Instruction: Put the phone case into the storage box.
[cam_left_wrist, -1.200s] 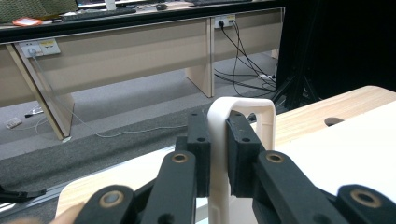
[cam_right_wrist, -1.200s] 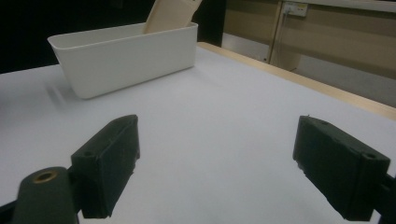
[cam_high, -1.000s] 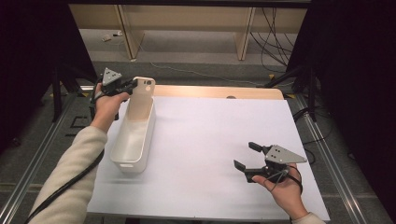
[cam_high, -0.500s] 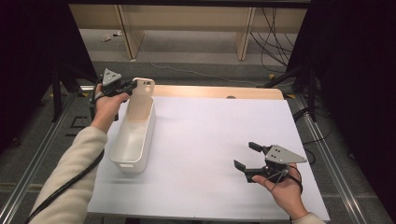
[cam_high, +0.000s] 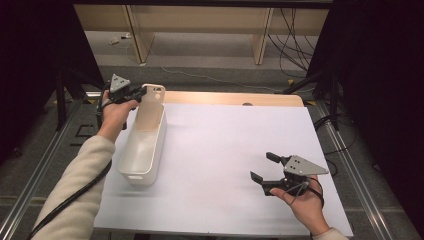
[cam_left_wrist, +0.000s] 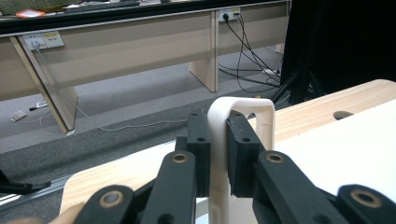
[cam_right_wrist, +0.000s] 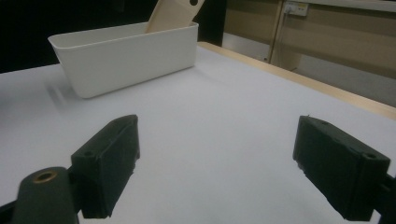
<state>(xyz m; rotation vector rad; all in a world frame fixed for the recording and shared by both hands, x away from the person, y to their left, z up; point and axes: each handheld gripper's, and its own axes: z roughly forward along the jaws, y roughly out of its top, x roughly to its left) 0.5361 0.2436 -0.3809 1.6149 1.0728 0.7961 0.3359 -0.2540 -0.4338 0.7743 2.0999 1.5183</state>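
Just white bin (cam_high: 142, 145), handle between left fingers (cam_left_wrist: 238, 140).

The bin (cam_high: 142, 145) is sitting on the table (cam_high: 225, 150) at its nine o'clock side, lying lengthwise from six to twelve o'clock. The left gripper (cam_high: 137, 94) is clamping the handle (cam_high: 156, 92) at the bin's twelve o'clock end. The right gripper (cam_high: 265, 167) is hovering well apart at the table's five o'clock corner, jaws pointing toward nine o'clock.
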